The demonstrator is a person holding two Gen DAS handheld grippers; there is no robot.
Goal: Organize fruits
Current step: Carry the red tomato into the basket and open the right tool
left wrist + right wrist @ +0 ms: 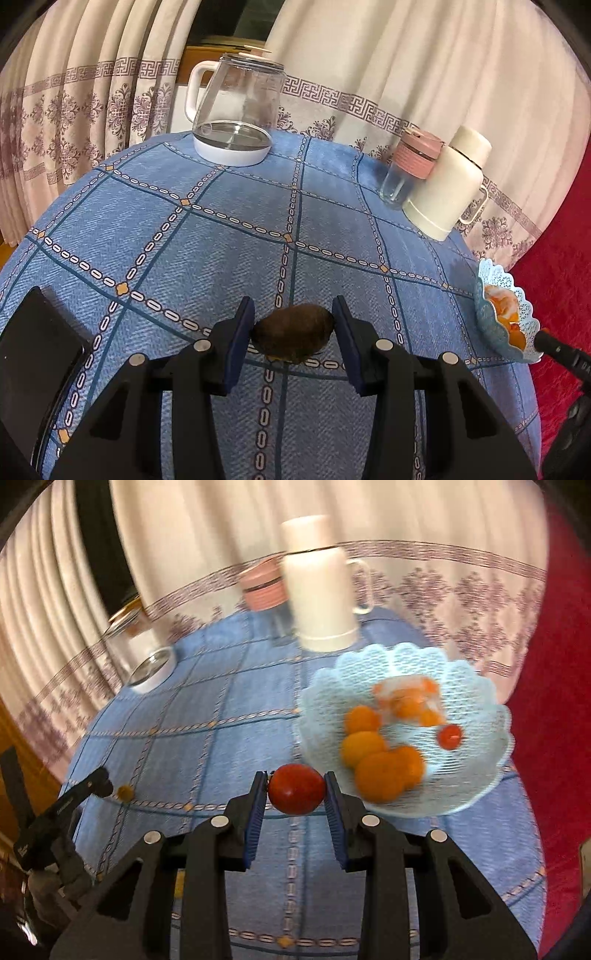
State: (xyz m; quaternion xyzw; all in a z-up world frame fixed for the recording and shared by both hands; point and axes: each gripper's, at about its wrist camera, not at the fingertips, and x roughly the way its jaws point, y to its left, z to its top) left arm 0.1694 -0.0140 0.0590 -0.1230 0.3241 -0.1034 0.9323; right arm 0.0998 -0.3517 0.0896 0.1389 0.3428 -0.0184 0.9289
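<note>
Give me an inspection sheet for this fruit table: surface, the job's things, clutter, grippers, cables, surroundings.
Surface: round table under a blue checked tablecloth.
Job's things: pale blue lace basket holding orange fruits and a small red one; a kiwi; a tomato.
Clutter: glass kettle, pink-lidded glass cup, white flask, black slab at the table edge.
Grippers: left gripper shut on the kiwi; right gripper shut on the tomato.
Cables: nothing seen.
Surroundings: patterned cream curtains, red fabric.

Black two-finger grippers (293,323) (blue ribbed pads (255,827), silver round screws (219,821)).
</note>
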